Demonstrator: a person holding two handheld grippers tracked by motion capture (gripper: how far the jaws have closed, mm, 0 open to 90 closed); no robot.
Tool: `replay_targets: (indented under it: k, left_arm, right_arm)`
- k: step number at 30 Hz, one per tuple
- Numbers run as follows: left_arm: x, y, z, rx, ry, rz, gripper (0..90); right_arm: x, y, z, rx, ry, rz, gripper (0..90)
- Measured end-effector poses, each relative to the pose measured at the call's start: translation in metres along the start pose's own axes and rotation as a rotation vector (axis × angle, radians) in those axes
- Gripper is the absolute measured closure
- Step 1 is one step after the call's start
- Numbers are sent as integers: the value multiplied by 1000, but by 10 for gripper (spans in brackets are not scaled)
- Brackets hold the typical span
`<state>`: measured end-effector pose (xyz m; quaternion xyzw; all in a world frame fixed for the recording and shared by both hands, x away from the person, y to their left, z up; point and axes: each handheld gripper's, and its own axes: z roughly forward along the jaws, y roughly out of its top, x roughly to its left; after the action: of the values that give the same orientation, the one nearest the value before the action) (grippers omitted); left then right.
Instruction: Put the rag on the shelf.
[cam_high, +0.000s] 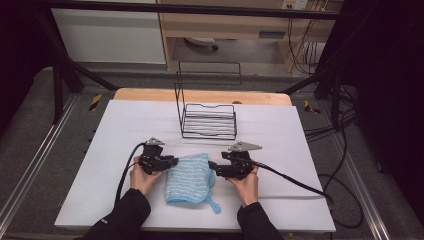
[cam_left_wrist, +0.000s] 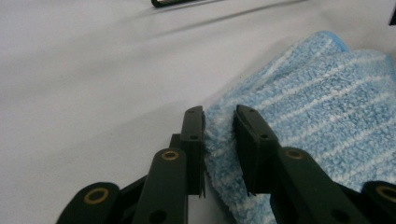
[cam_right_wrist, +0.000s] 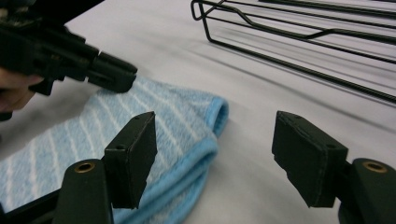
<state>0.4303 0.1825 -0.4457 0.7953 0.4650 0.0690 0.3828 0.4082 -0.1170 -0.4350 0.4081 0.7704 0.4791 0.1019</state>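
On the near half of the bench (cam_high: 125, 125), between the two hands: a folded light-blue striped towel (cam_high: 187, 177) lies flat, its hanging loop trailing toward 5 o'clock.

Towel, layers: folded over itself, the bound edge stacked double at the corner seen in the right gripper view (cam_right_wrist: 205, 140).

Left gripper (cam_high: 172, 161): at the towel's 9 o'clock edge; in its own view the jaws (cam_left_wrist: 219, 140) pinch a ridge of terry pile, pads pressed in on both sides.

Right gripper (cam_high: 212, 166): at the towel's 3 o'clock edge; its jaws (cam_right_wrist: 215, 158) stand spread, the left pad above the towel's corner, the right pad over bare bench, nothing pressed between them.

Risk, uneven lift: one side is pinched and the other free, so I judge that raising the left hand now would drag or unfold the towel rather than carry it.

Risk, shallow bite: the left pads seem to hold just the edge pile; whether they grip all the layers I cannot tell, and a single layer would let the fold fall open.

Risk, right miss: the towel corner lies at the right gripper's 10 o'clock, off its centre line, so closing here may catch only the bound edge or slip off it.

Risk, wire basket (cam_high: 209, 121): it stands at 12 o'clock from the towel, apart from it; a hanging loop or corner could snag its rim wires.
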Motion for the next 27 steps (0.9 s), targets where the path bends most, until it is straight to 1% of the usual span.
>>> replay_targets:
  k: [1, 3, 6, 8, 10, 13, 16, 18, 20, 22, 24, 25, 27]
  left_arm:
    - [1, 0, 0, 3, -4, -3, 739]
    - [2, 0, 0, 8, -12, -8, 748]
    - [1, -1, 1, 7, -8, 5, 757]
    - [0, -1, 1, 4, -3, 16, 761]
    - [0, -1, 1, 3, -6, 23, 764]
    - [1, -2, 2, 1, -10, 25, 766]
    - [0, -2, 2, 0, -6, 30, 770]
    - [-1, -2, 2, -1, -3, 37, 774]
    - [-1, -2, 2, 0, -6, 35, 780]
    - [-1, -2, 2, 0, -10, 30, 790]
    - [0, -1, 2, 1, -11, 27, 796]
    - [0, -1, 2, 1, -13, 26, 800]
    - [0, -1, 1, -1, -14, 18, 805]
  right_arm:
    - [-1, 2, 5, -1, 3, 15, 309]
    - [-3, 5, 16, 3, 7, 21, 304]
    - [-2, 8, 33, 31, 13, 10, 303]
    - [-3, 8, 43, 56, 8, -2, 305]
    - [-5, 6, 49, 73, 13, -3, 309]
    - [-7, 4, 51, 103, 6, -25, 326]
    - [-8, 4, 52, 112, 23, -31, 361]
    - [-8, 4, 52, 118, 30, -36, 408]
    - [-8, 5, 52, 126, 43, -31, 453]
    - [-8, 5, 52, 130, 60, -25, 518]
    - [-8, 4, 53, 136, 78, -12, 582]
    - [-8, 4, 52, 143, 89, -2, 627]
    - [-9, 5, 53, 159, 114, 23, 688]
